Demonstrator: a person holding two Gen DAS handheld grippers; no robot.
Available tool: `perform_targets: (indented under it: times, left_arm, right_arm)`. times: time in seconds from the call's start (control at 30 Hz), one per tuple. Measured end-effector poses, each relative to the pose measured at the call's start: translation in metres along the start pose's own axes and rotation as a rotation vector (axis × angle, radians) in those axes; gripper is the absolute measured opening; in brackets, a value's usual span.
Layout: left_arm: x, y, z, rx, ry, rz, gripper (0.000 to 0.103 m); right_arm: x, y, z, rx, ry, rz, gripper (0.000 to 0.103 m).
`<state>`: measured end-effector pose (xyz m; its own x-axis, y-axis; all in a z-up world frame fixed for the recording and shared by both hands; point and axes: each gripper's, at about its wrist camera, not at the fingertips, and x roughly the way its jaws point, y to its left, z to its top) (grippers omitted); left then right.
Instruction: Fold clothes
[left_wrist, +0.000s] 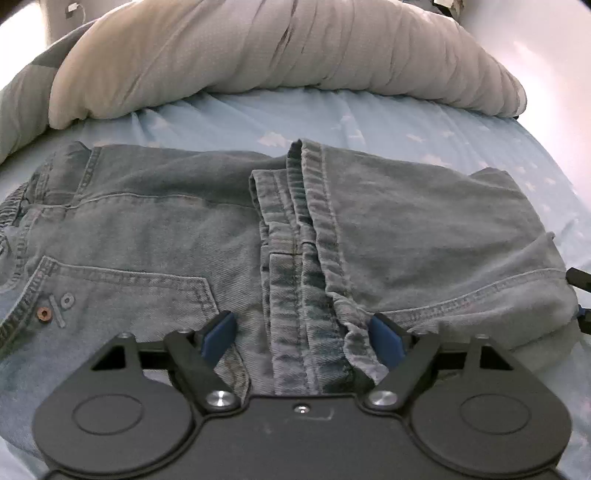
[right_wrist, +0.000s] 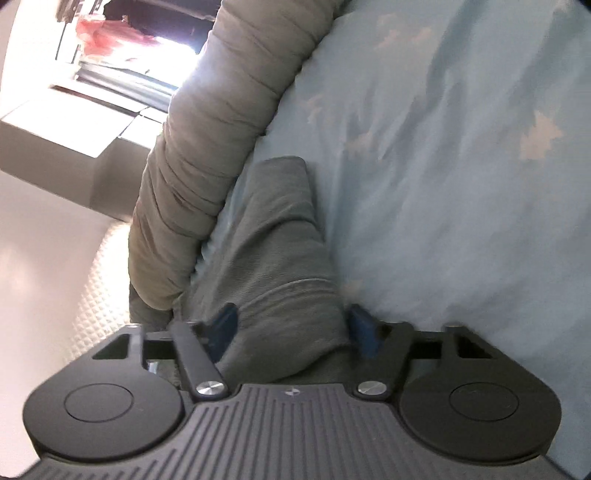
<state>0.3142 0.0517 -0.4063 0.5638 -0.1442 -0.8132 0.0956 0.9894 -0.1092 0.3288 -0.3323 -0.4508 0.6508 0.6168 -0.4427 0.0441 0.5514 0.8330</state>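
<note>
A pair of light blue jeans (left_wrist: 147, 236) lies folded on the bed, the leg hems (left_wrist: 295, 206) laid back over the seat with its back pocket. My left gripper (left_wrist: 303, 332) is open, low over the jeans, its blue pads either side of the hem ends. My right gripper (right_wrist: 295, 328) is open, turned on its side, with a thick fold of the jeans (right_wrist: 280, 258) between its pads. Whether the pads touch the cloth I cannot tell. The tips of the right gripper (left_wrist: 580, 295) show at the jeans' right edge in the left wrist view.
The bed has a pale blue sheet (left_wrist: 369, 122) with white star shapes. A rolled grey duvet (left_wrist: 258, 51) lies along the far side and also shows in the right wrist view (right_wrist: 207, 147). A white quilted mattress edge (right_wrist: 99, 280) and bright room lie beyond.
</note>
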Motion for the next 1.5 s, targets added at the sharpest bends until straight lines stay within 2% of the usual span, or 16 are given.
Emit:
perform_targets:
  times: [0.03,0.1,0.2,0.27,0.4,0.47,0.57,0.63,0.7,0.73,0.87,1.1,1.3,1.5]
  left_arm:
    - [0.001,0.0,0.0,-0.004,0.0,0.001,0.08]
    - [0.001,-0.001,0.001,0.003,0.004,0.006,0.08]
    - [0.002,-0.001,0.006,0.002,0.022,0.013,0.08]
    - [0.002,-0.002,0.007,-0.001,0.025,0.016,0.08]
    - [0.003,-0.005,0.006,0.016,0.023,0.027,0.081]
    - [0.004,-0.006,0.005,0.021,0.022,0.03,0.082]
    - [0.004,-0.006,0.006,0.019,0.024,0.035,0.082]
    - [0.004,-0.008,0.007,0.017,0.026,0.041,0.082]
    - [0.003,-0.009,0.007,0.017,0.027,0.047,0.082]
    - [0.003,-0.01,0.008,0.016,0.028,0.05,0.082]
    - [-0.002,-0.014,0.011,-0.013,0.028,0.072,0.08]
    - [-0.035,-0.025,0.037,-0.065,-0.049,0.124,0.079]
    - [-0.043,-0.043,0.048,-0.13,-0.034,0.13,0.078]
    - [-0.024,-0.122,0.035,-0.002,0.036,0.113,0.076]
  right_arm:
    - [0.003,0.002,0.002,-0.018,0.007,-0.002,0.066]
    - [0.008,0.012,0.006,-0.036,0.025,-0.012,0.075]
    - [0.008,0.023,0.011,-0.039,0.013,0.032,0.076]
    - [0.005,0.02,0.012,0.018,-0.009,0.101,0.078]
    - [0.014,-0.001,0.013,0.148,0.04,0.151,0.079]
    - [0.024,-0.002,0.016,0.159,0.083,0.112,0.073]
    - [0.033,0.008,0.021,0.17,0.108,0.08,0.072]
    - [0.034,0.014,0.024,0.183,0.109,0.033,0.059]
    - [0.028,0.023,0.021,0.158,0.09,-0.026,0.04]
    - [0.024,0.027,0.019,0.135,0.079,-0.049,0.034]
    - [0.008,0.047,0.01,0.048,0.034,-0.113,0.024]
    - [-0.034,0.071,0.007,-0.027,-0.03,-0.159,0.02]
    - [-0.081,0.074,0.015,-0.034,-0.044,-0.205,0.019]
    - [-0.144,0.078,0.041,-0.073,-0.082,-0.262,0.019]
